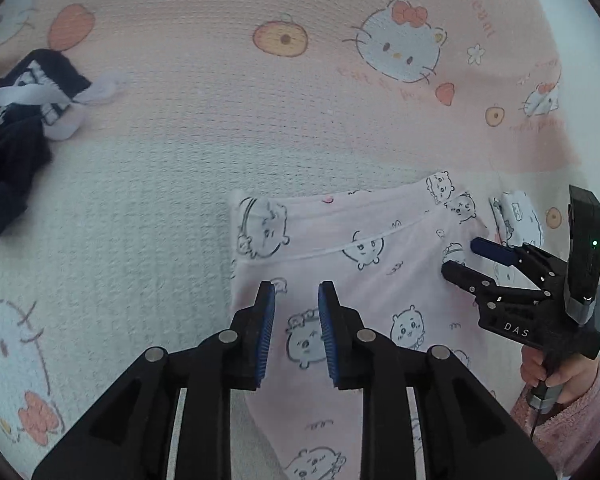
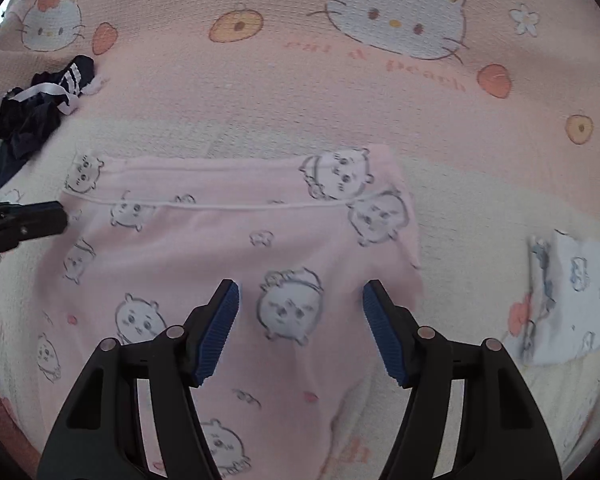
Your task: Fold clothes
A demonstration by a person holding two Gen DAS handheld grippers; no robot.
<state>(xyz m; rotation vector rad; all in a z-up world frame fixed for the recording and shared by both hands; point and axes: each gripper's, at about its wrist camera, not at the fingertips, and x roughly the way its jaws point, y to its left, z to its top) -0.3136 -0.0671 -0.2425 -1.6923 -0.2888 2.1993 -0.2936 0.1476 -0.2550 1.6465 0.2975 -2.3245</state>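
Note:
Pink pyjama trousers [image 1: 352, 272] with cartoon faces lie flat on the bed, waistband toward the far side; they also show in the right wrist view [image 2: 228, 248]. My left gripper [image 1: 296, 300] is open and empty above the waist's left part. My right gripper [image 2: 300, 300] is open and empty above the waist's right part; in the left wrist view it [image 1: 460, 258] hovers at the right edge of the trousers. The left gripper's fingertip [image 2: 40, 220] shows at the left edge of the right wrist view.
A Hello Kitty bedspread [image 1: 260, 92] covers the whole surface. A crumpled dark navy garment with white stripes [image 1: 16, 128] lies at the far left, also in the right wrist view [image 2: 32, 116]. A small folded white printed item [image 2: 568, 296] lies to the right of the trousers.

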